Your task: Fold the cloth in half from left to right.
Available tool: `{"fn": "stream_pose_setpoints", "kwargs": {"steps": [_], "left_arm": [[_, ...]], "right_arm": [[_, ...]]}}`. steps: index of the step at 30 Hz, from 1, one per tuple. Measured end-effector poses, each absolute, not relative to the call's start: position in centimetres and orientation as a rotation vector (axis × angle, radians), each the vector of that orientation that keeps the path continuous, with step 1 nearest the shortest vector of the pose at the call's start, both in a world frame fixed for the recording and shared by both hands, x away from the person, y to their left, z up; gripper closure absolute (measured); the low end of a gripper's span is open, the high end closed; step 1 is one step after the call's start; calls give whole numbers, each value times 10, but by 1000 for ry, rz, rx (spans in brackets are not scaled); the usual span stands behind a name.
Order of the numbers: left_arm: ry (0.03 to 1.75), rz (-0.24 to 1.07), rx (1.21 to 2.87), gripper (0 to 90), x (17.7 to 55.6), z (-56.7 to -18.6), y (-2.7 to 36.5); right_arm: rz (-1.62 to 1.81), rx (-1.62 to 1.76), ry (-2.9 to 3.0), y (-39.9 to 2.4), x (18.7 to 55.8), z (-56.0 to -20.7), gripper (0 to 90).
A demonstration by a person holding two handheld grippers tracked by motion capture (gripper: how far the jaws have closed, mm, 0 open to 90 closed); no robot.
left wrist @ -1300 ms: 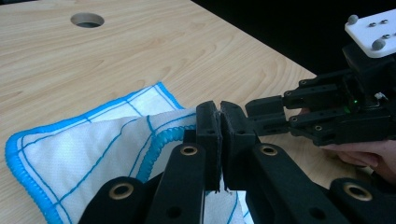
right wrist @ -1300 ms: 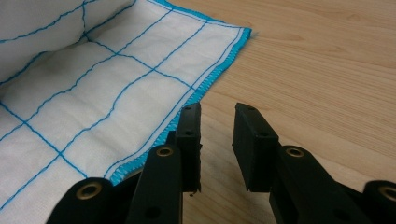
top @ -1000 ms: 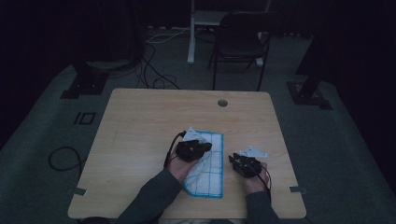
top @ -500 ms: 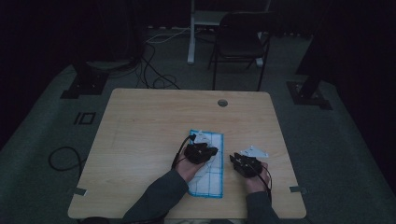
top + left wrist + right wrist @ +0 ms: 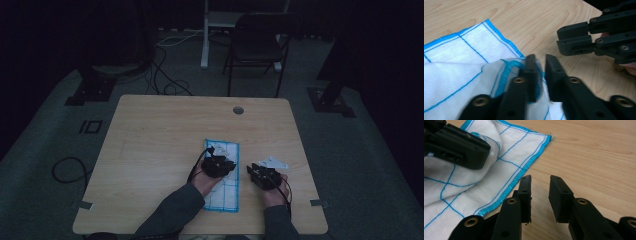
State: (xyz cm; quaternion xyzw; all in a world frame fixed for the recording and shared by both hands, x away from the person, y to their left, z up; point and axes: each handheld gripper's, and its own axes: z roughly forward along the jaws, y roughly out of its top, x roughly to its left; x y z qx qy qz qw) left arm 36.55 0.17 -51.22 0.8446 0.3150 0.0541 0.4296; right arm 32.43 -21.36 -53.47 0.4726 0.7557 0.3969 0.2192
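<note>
A white cloth with a blue grid and blue hem (image 5: 225,199) lies as a long strip on the wooden table (image 5: 160,140). My left gripper (image 5: 218,165) rests on its far part. In the left gripper view a folded blue hem of the cloth (image 5: 461,65) lies against the left pad (image 5: 531,67). The left gripper (image 5: 540,58) has just been opening: its jaws stand slightly apart and do not pinch the hem. My right gripper (image 5: 265,176) sits just right of the cloth. The right gripper (image 5: 540,180) is open over bare wood beside the cloth's edge (image 5: 506,147), with nothing between its fingers.
A round cable hole (image 5: 238,110) sits near the table's far edge. Behind the table stand a dark chair (image 5: 257,45) and a white post (image 5: 205,35), with cables on the floor (image 5: 165,75). Another cable loops on the floor at the left (image 5: 67,170).
The left gripper moved right and down, bringing a lifted part of the cloth onto the strip. Its jaws have come apart. The right gripper stayed where it was.
</note>
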Motion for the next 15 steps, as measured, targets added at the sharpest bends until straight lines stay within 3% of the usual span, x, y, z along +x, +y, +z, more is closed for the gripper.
{"fn": "stream_pose_setpoints", "kwargs": {"steps": [6, 15], "left_arm": [[773, 147, 2089, 654, 361, -499, 11], [793, 205, 2027, 649, 356, -477, 40]], "right_arm": [[1097, 1306, 2090, -214, 324, -535, 721], [1095, 1305, 2091, -214, 324, -535, 719]]}}
